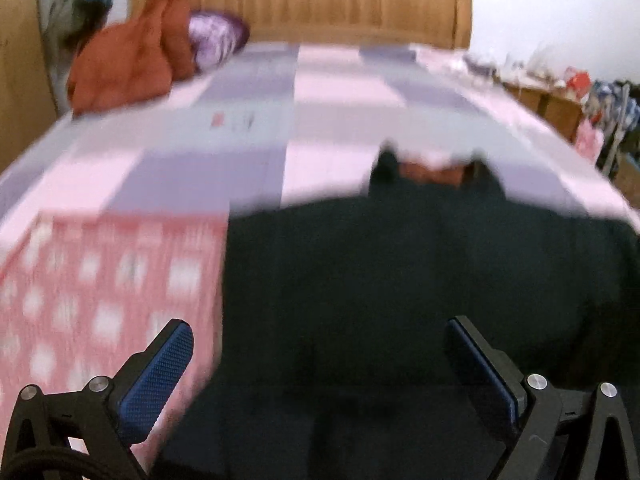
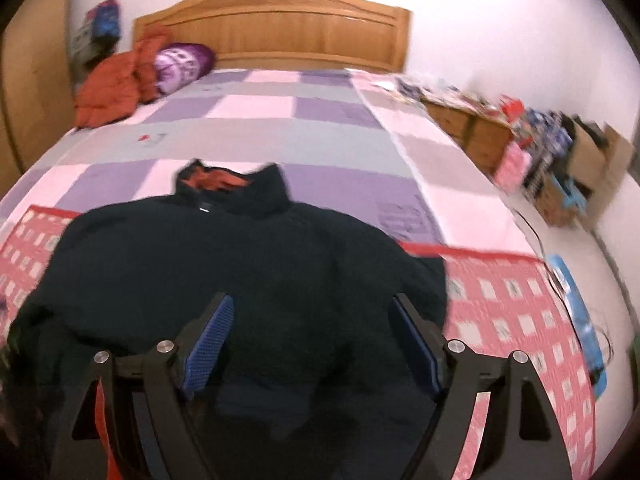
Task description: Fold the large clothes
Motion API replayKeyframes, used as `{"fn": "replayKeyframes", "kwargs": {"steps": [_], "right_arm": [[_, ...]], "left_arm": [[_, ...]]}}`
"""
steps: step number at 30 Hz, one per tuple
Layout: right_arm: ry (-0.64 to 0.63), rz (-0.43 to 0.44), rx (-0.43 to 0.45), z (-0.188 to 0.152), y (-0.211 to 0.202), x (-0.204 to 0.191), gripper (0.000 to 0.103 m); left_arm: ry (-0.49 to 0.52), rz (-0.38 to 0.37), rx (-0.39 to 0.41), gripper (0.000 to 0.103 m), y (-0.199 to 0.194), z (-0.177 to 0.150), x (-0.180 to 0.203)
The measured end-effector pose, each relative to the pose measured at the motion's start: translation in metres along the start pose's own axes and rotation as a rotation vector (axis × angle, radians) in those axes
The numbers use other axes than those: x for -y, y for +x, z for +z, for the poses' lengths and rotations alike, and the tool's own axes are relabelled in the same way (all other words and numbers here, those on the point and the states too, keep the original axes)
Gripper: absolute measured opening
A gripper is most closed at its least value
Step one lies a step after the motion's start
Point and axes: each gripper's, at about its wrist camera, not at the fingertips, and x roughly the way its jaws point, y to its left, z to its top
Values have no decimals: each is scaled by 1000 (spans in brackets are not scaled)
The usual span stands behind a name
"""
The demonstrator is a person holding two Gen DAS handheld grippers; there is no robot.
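Nearest: right gripper, jaws apart, nothing pinched, poised over dark jacket. Left gripper likewise spread wide, empty, over same garment; view blurred. Jacket lying front-up on pink patterned blanket at foot of bed, collar w/ orange lining toward headboard. Mid: checked quilt. Far: orange garment, purple pillow. Step, prob.: between folds, both claws released. Next: re-grasp hem or side edges, both sides evenly.
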Motion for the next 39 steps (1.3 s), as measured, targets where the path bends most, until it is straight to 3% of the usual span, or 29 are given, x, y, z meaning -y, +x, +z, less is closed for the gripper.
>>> {"fn": "replayKeyframes", "kwargs": {"steps": [3, 6, 9, 11, 12, 13, 15, 16, 17, 18, 20, 23, 28, 30, 32, 34, 36, 39], "right_arm": [[-26, 34, 13, 21, 15, -29, 82], [-58, 64, 9, 37, 39, -56, 82], [-88, 80, -36, 37, 68, -74, 82], [-162, 59, -118, 21, 100, -81, 82], [-184, 24, -167, 12, 116, -75, 82], [-171, 7, -195, 2, 128, -58, 82], [-33, -3, -169, -11, 130, -5, 82], [23, 51, -165, -18, 130, 20, 80], [4, 79, -163, -23, 129, 24, 71], [-51, 72, -160, -25, 128, 19, 71], [-88, 33, -157, -25, 128, 9, 71], [-5, 57, -155, -26, 129, 17, 71], [-91, -23, -102, -16, 107, 1, 81], [-91, 6, -36, -2, 94, -5, 84], [-113, 37, 3, 18, 95, -25, 88], [-134, 61, -58, 27, 114, -38, 88], [-212, -14, -184, 17, 146, -40, 88], [-26, 5, -182, 2, 150, 20, 88]], "left_arm": [[22, -11, -36, 102, 32, 48, 8], [-7, 11, -78, 102, 71, 64, 8], [6, 62, -164, 103, 116, 48, 5], [65, 148, -276, 103, 154, 18, -3], [39, 121, -318, 103, 164, 5, -15], [-52, 44, -326, 103, 169, -6, -37], [-161, 57, -316, 103, 169, -19, -69], [-171, 85, -311, 103, 168, -28, -81], [-174, 74, -313, 103, 168, -33, -87], [-173, 59, -326, 103, 169, -38, -88], [-124, 101, -322, 103, 164, -37, -79], [-53, 161, -300, 103, 151, -22, -65], [48, 89, -166, 103, 118, 15, -39], [91, 101, -190, 103, 131, 26, -30], [89, 139, -267, 103, 159, 28, -31], [49, 129, -327, 103, 177, 24, -45], [-48, 77, -382, 103, 192, 14, -65], [-116, 29, -384, 103, 191, 1, -81]]}}
